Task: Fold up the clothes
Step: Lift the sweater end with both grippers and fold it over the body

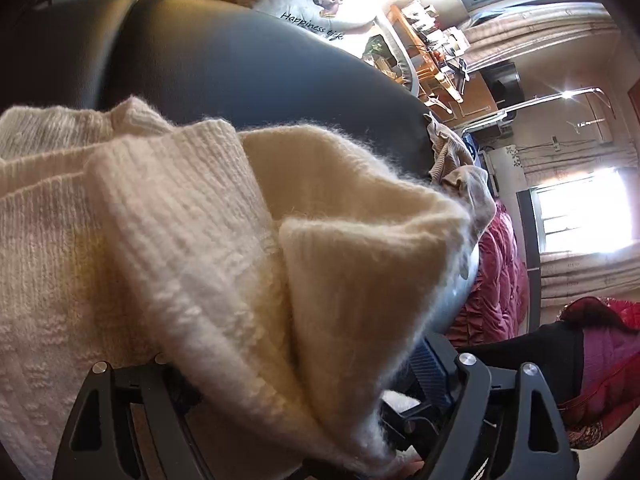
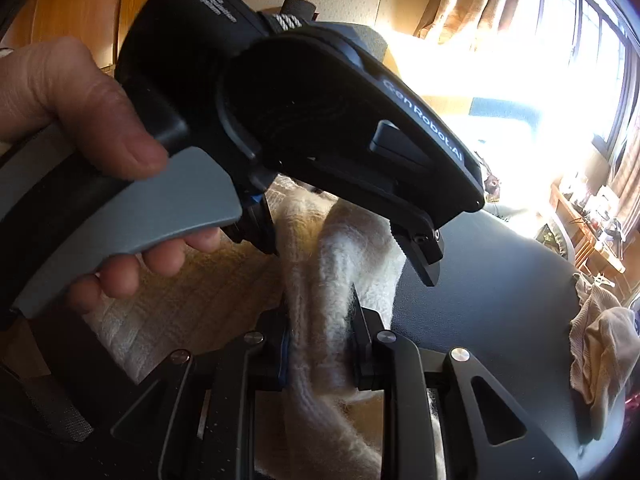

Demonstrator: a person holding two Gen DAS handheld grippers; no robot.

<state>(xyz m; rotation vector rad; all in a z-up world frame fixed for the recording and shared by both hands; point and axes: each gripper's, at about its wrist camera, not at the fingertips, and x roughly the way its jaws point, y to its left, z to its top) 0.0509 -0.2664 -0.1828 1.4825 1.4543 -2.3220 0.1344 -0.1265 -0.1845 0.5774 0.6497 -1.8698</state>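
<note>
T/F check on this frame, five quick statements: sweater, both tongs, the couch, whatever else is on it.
1. The right tongs are shut on a fold of the cream sweater. True.
2. The left tongs are clamped tight on the sweater. False: their jaws stand wide apart, with sweater fabric lying loose between them.
3. The sweater lies on a dark leather couch. True.
4. The sweater is dark blue. False: it is cream-white ribbed knit.
5. A beige garment lies crumpled at the far edge of the couch, apart from the sweater. True.
</note>
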